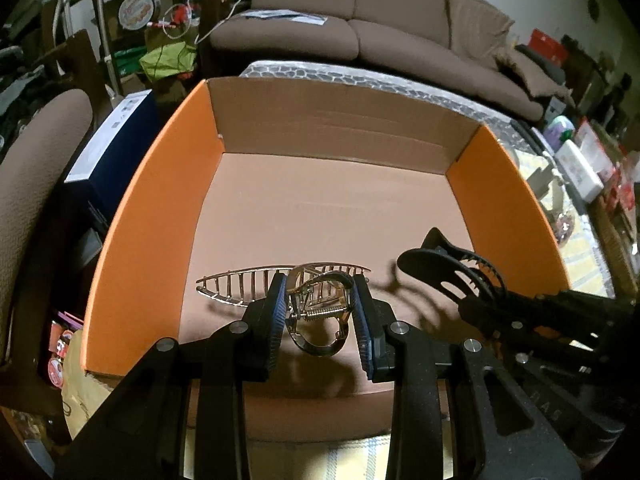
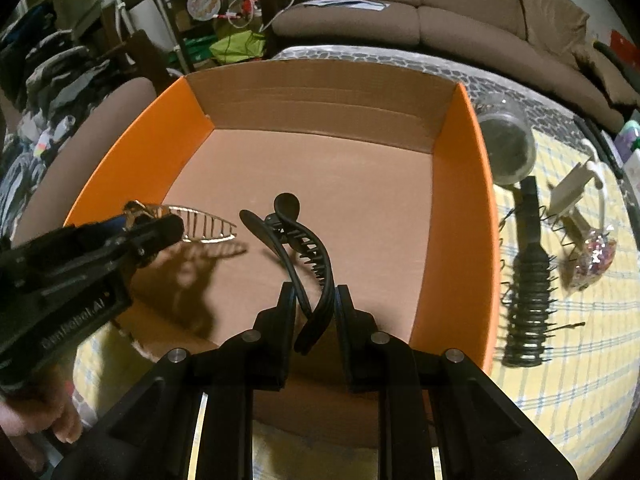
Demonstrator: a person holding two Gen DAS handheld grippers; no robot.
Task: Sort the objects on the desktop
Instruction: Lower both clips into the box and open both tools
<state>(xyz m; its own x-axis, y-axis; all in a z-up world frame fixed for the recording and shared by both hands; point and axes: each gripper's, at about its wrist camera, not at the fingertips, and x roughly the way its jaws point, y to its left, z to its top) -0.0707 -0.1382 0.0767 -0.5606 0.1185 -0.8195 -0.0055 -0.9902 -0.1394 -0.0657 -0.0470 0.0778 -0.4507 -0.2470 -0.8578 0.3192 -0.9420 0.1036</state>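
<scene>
We are holding a gold clip (image 1: pixel 316 308) in the left gripper (image 1: pixel 320 312) and a black clip (image 2: pixel 308 264) in the right gripper (image 2: pixel 314 320), both over the orange box (image 1: pixel 136 216); a brush (image 2: pixel 528 280) is lying at three o'clock outside it.

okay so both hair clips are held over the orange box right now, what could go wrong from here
1. The gold clip is pinched by the left gripper at its spring hinge, so it may twist or snag on the fingers when let go.
2. The black clip, held by the right gripper, hangs close to the gold one; they could tangle.
3. Both grippers crowd the box's near end and might collide.
</scene>
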